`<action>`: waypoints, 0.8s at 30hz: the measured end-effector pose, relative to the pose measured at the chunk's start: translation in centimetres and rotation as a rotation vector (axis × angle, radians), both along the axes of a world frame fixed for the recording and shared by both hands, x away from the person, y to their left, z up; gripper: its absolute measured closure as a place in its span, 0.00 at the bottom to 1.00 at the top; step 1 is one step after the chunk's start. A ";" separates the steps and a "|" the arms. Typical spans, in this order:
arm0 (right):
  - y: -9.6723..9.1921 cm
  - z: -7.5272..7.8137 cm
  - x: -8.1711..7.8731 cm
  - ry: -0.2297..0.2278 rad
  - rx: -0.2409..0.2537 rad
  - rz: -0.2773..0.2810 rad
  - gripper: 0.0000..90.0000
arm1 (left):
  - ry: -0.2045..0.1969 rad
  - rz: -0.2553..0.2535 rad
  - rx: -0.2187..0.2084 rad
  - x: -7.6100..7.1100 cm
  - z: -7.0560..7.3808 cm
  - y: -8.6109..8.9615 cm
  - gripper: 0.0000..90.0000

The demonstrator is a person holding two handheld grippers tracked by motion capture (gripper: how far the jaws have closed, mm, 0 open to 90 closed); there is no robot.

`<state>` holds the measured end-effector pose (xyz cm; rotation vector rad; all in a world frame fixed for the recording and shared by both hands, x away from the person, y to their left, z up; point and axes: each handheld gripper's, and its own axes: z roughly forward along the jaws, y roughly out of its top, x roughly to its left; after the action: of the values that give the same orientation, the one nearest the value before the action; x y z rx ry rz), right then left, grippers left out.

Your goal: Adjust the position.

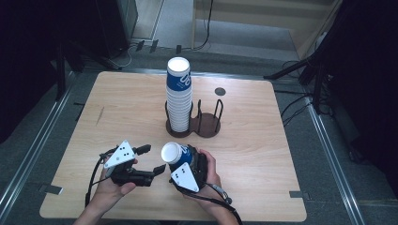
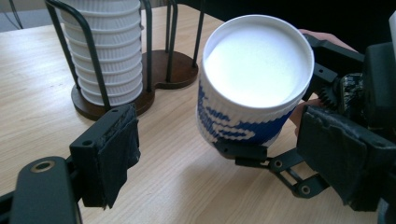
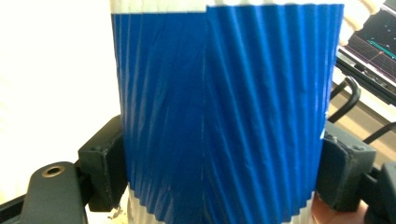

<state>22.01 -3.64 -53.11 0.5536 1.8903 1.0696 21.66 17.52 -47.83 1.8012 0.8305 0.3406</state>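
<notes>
A blue-and-white ribbed paper cup (image 1: pixel 176 153) is tilted with its white open mouth toward the left, near the table's front middle. My right gripper (image 1: pixel 187 161) is shut on it, and in the right gripper view the pads press both sides of the cup's blue wall (image 3: pixel 219 107), with the gripper (image 3: pixel 219 172) around it. My left gripper (image 1: pixel 154 158) stands open just left of the cup. In the left gripper view the cup (image 2: pixel 257 79) sits ahead of the spread jaws of the left gripper (image 2: pixel 224 158), untouched by them. A tall stack of cups (image 1: pixel 179 98) stands in a dark wire holder (image 1: pixel 209 124).
The holder's right slot has no cups in it. A small dark round disc (image 1: pixel 219 91) lies on the wooden table (image 1: pixel 281 154) behind the holder. Dark stands and cables line the floor around the table. In the left gripper view the stack (image 2: pixel 109 51) stands ahead on the left.
</notes>
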 end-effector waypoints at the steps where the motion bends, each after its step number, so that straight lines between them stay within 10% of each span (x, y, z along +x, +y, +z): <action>1: 0.1 0.0 -0.1 0.002 -0.003 0.002 0.21 | -0.001 -0.001 0.000 0.0 0.0 -0.1 0.16; 24: 1.6 -0.5 -1.3 -0.009 -0.052 0.100 0.21 | 0.018 -0.073 0.013 -0.1 -0.3 -0.7 0.16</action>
<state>20.71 -2.03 -53.61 0.4276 1.9491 1.0823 21.53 16.77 -48.08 1.8446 0.7743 0.2833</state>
